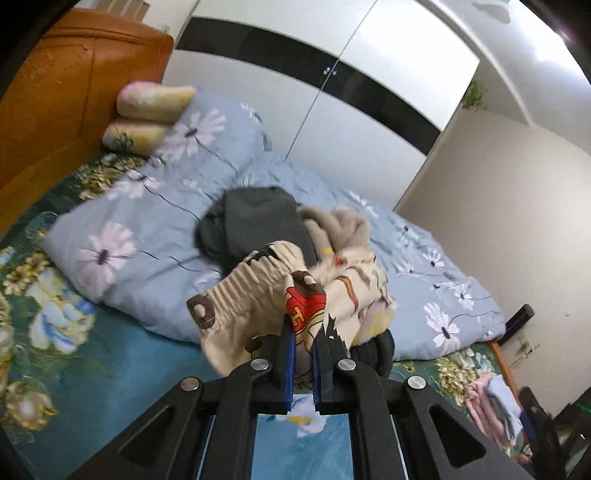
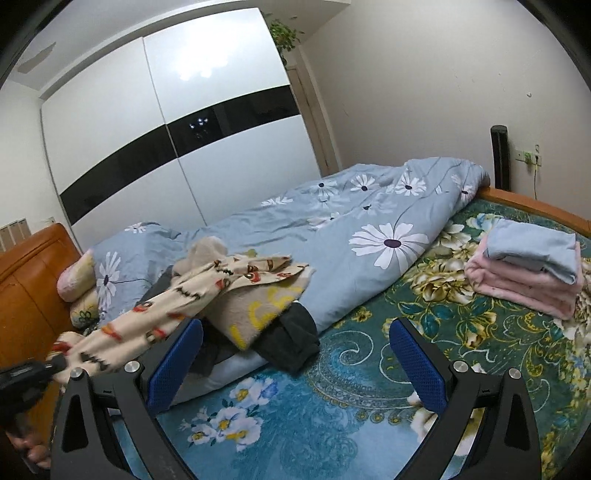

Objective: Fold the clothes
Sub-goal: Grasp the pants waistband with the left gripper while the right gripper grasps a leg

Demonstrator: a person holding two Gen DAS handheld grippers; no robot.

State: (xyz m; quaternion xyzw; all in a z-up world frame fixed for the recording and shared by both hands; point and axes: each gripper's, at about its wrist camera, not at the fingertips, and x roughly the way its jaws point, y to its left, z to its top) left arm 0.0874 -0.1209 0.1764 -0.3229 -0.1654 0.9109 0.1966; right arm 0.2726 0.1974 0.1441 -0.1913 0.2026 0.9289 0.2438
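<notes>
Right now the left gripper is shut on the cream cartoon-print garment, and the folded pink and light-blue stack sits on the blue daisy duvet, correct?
Not quite. The right wrist view shows the folded pink and light-blue stack on the green floral bedspread, beside the duvet. The left gripper does clamp the cream cartoon-print garment.

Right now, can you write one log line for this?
step: lifting from pile | left claw: shut on cartoon pajamas | right claw: open, empty | folded stack: on bed

A bed covered by a teal floral bedspread (image 2: 295, 424). A light blue duvet with white daisies (image 2: 369, 221) lies bunched along the bed's far edge. Two rolled pillows (image 1: 147, 118) sit at the head corner against an orange wooden headboard (image 1: 55, 92). Behind stands a white wardrobe with a black band (image 2: 166, 140), a potted plant (image 2: 284, 35) on top.
</notes>
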